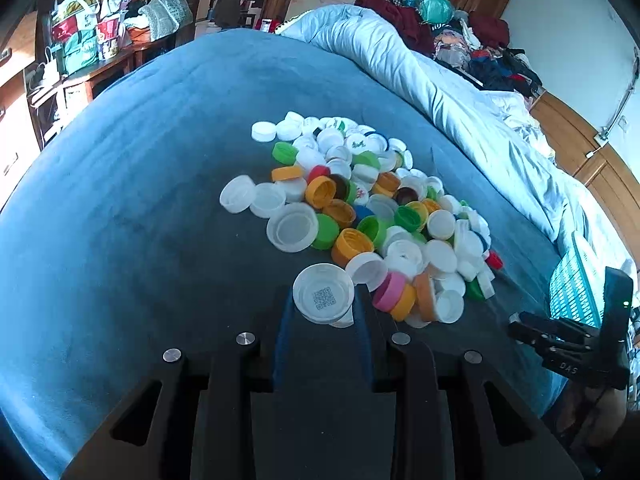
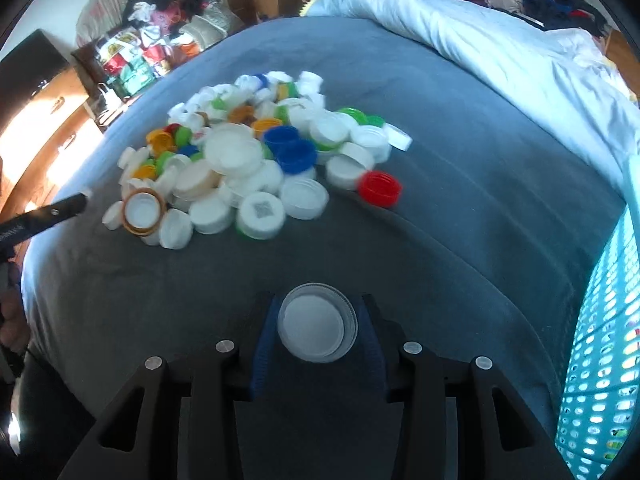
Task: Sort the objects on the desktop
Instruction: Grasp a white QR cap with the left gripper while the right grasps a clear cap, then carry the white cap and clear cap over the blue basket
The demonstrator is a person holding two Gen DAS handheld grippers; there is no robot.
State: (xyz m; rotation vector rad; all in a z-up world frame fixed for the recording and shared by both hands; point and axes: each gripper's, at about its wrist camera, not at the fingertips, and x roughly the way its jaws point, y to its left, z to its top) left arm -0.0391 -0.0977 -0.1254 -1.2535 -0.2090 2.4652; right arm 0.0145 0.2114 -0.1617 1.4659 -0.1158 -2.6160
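Left hand-held gripper (image 1: 323,300) clamps a white QR-code cap (image 1: 323,298), hollow side facing the camera, at the cap pile's (image 1: 360,200) 6 o'clock edge. Right hand-held gripper (image 2: 318,328) holds a clear-rimmed white lid (image 2: 317,327), hollow side to camera, over bare blue bedspread (image 2: 460,200), pile at 11 o'clock, teal basket (image 2: 600,340) at 3 o'clock.

Seemingly "DAS" on right claw (image 1: 520,330)
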